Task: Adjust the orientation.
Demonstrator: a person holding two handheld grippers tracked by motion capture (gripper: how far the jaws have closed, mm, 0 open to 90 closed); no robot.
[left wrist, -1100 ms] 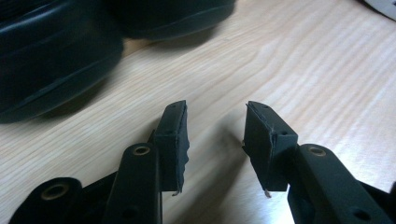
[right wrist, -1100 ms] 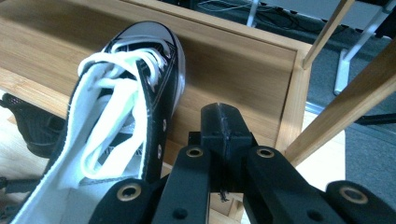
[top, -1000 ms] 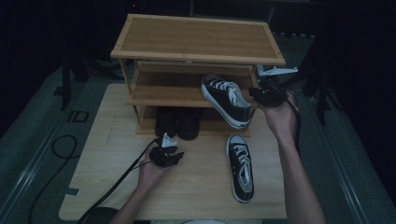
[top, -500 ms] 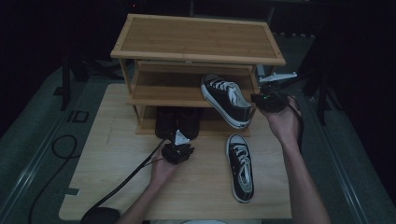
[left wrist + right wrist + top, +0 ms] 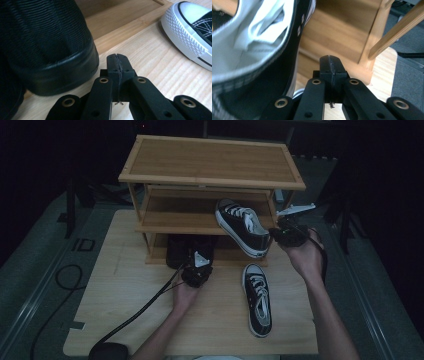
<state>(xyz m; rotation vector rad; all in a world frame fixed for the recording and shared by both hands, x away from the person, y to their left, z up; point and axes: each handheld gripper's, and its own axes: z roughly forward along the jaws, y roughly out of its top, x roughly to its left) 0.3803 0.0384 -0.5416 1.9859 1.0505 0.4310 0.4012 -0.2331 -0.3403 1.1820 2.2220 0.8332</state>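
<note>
Right gripper (image 5: 280,233): fingers closed, sneaker (image 5: 242,226) beside them, grip unclear. Left gripper (image 5: 196,270): fingers closed, empty; black shoes (image 5: 187,249) shadowed.

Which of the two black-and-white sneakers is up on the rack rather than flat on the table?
The sneaker at the right gripper: this raised sneaker tilts on the rack's middle shelf. The other sneaker lies flat on the table, laces up.
</note>
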